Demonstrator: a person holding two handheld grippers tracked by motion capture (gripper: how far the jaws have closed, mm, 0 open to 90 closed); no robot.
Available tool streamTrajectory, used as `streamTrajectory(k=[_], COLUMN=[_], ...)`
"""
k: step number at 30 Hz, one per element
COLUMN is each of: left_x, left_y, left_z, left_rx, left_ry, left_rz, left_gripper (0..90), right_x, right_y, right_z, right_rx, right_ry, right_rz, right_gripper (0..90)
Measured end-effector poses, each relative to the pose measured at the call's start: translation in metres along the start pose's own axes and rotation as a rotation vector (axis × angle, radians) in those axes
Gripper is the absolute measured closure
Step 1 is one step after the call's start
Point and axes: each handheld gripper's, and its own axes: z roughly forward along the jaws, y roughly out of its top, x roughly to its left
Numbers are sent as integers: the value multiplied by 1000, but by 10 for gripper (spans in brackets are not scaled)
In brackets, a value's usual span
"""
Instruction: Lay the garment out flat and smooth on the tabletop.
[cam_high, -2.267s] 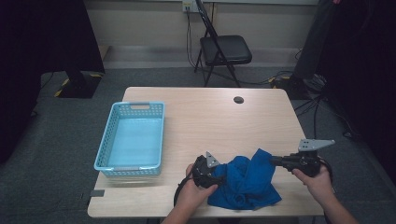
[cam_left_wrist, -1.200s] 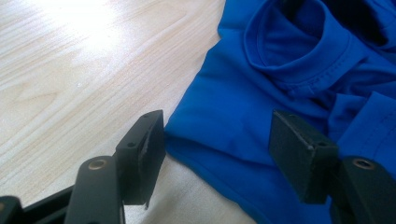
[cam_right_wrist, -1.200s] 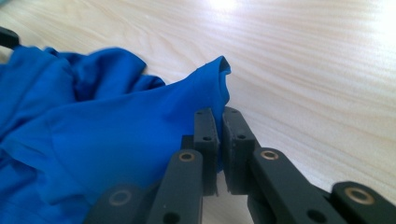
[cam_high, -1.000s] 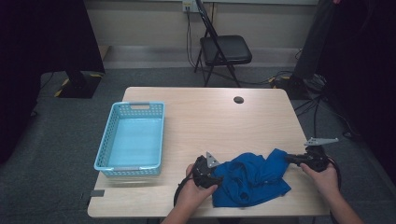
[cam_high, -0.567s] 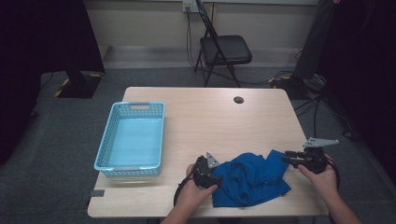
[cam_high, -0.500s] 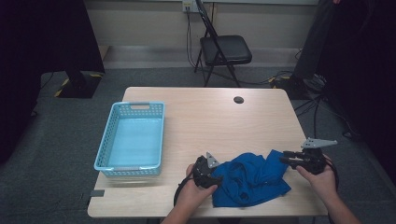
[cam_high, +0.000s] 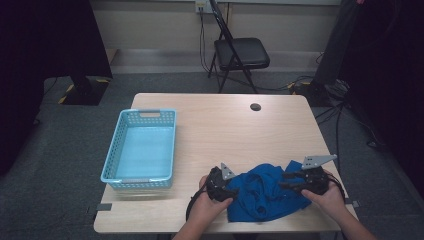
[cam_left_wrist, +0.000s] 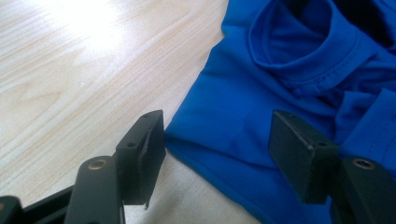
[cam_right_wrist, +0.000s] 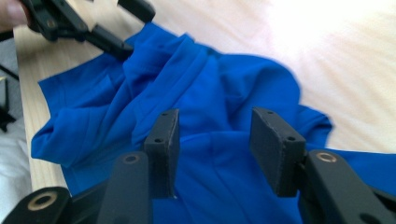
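Blue shirt (cam_high: 267, 192) lies crumpled on the bench (cam_high: 220, 125), at the near edge, right of centre, between the two hands. Left tool (cam_high: 231, 191) sits at the shirt's left edge, held low by the left hand (cam_high: 209, 207); in the left gripper view its jaws stand wide apart, straddling a folded hem of the shirt (cam_left_wrist: 261, 107), pads not pressing on the cloth, one jaw over bare wood, the other over fabric. Collar opening shows farther along in that view. Right tool (cam_high: 287, 181) is over the shirt's right side, held by the right hand (cam_high: 327, 197), grey plate on top. Its jaws have just been opening; in the right gripper view they stand parted above the rumpled cloth (cam_right_wrist: 210, 88), with nothing pinched between the pads. Whether the jaw tips brush the fabric, cannot tell. The left tool shows in the far corner of that view, at the shirt's opposite edge. Light-blue basket (cam_high: 112, 167) stands on the left part of the bench, well apart from the shirt. A small dark disc (cam_high: 255, 107) lies near the far edge. A folding chair (cam_high: 240, 52) stands beyond the bench.
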Motion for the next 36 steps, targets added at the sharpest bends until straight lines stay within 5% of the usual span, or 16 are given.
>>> streamTrajectory(k=[5, 14, 27, 36], left_x=[-2, -6, -11, -11], left_y=[1, 5, 5, 2], left_z=[-2, -7, -1, 5], left_rx=[-12, -34, -19, 12], left_ry=[-10, -37, -76, -51], left_rz=[-7, -10, 7, 38], left_gripper=[362, 382, 398, 397], right_x=[2, 0, -11, -30], right_y=[-3, -5, 3, -1], right_z=[14, 17, -33, -66], right_rx=[62, 97, -137, -249], right_ry=[18, 45, -50, -129], right_rz=[-19, -17, 29, 101], right_gripper=[550, 836, 868, 869])
